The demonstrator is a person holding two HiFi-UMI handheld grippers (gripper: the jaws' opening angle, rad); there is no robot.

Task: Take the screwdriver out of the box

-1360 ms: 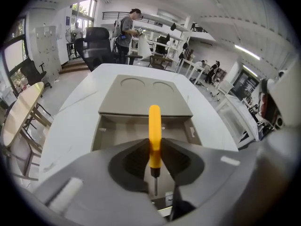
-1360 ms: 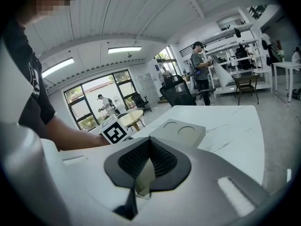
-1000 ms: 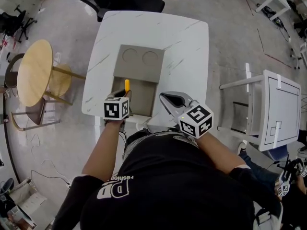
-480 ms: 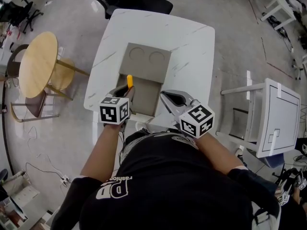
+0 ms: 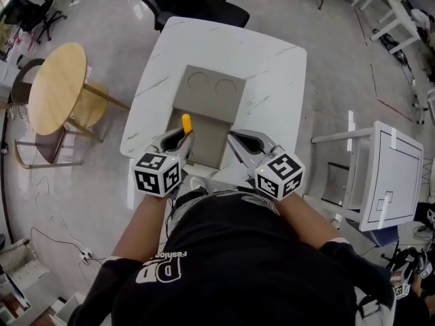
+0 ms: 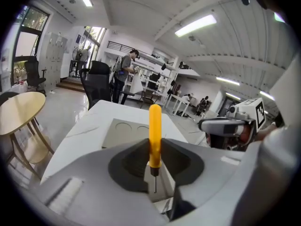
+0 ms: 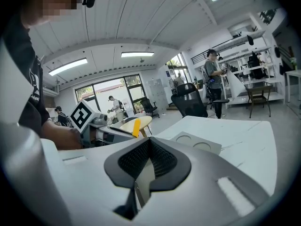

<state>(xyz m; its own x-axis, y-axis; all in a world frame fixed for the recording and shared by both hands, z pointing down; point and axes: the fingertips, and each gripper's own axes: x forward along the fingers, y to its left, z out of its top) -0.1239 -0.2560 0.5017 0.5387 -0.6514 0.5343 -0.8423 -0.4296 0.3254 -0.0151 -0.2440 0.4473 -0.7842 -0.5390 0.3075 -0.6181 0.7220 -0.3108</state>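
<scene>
A grey-brown cardboard box (image 5: 212,136) lies open on the white table (image 5: 272,66), its lid (image 5: 209,92) folded back and showing two round imprints. My left gripper (image 5: 178,140) is shut on a screwdriver with a yellow handle (image 5: 186,122). In the left gripper view the screwdriver (image 6: 155,135) stands upright between the dark pads (image 6: 127,161), thin shaft pointing down, with the box lid (image 6: 124,132) behind it. My right gripper (image 5: 243,141) hovers over the box's near right corner, jaws together and holding nothing. The right gripper view shows its pads (image 7: 162,160) meeting, with the yellow handle (image 7: 136,127) beyond at the left.
A round wooden table (image 5: 58,97) stands left of the white table. A black office chair (image 5: 197,5) is at the far side. A white frame table (image 5: 387,175) stands to the right. People (image 6: 126,74) stand far back in the room.
My left gripper has drawn back toward the person, with the screwdriver held up in it. The right gripper has hardly moved. The head view has shifted slightly.
</scene>
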